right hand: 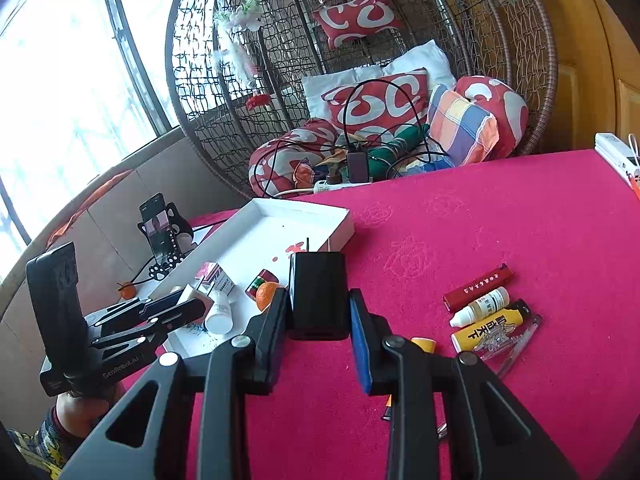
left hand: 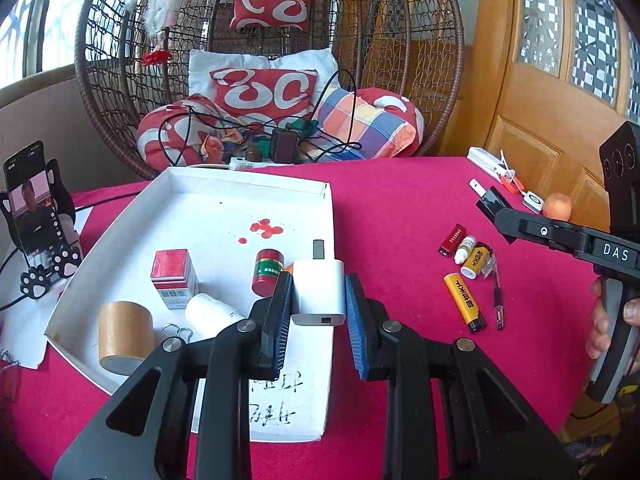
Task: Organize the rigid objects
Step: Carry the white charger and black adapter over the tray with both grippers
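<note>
My left gripper [left hand: 318,294] is shut on a white charger plug [left hand: 319,292] and holds it over the right side of the white tray [left hand: 256,196]. In the tray lie a red box [left hand: 174,276], a red-capped jar [left hand: 268,272], a white bottle [left hand: 210,314] and a brown tape roll [left hand: 125,336]. My right gripper [right hand: 319,304] is shut on a black charger plug [right hand: 319,294] above the pink cloth, right of the tray [right hand: 304,216]. It also shows in the left wrist view [left hand: 490,202].
On the cloth to the right lie a yellow lighter [left hand: 465,300], a red lighter [right hand: 478,286], a small dropper bottle [right hand: 480,306], a yellow tube [right hand: 488,326] and a pen [left hand: 497,296]. A phone on a stand [left hand: 34,212] is at the left. A wicker chair with cushions [left hand: 264,92] stands behind.
</note>
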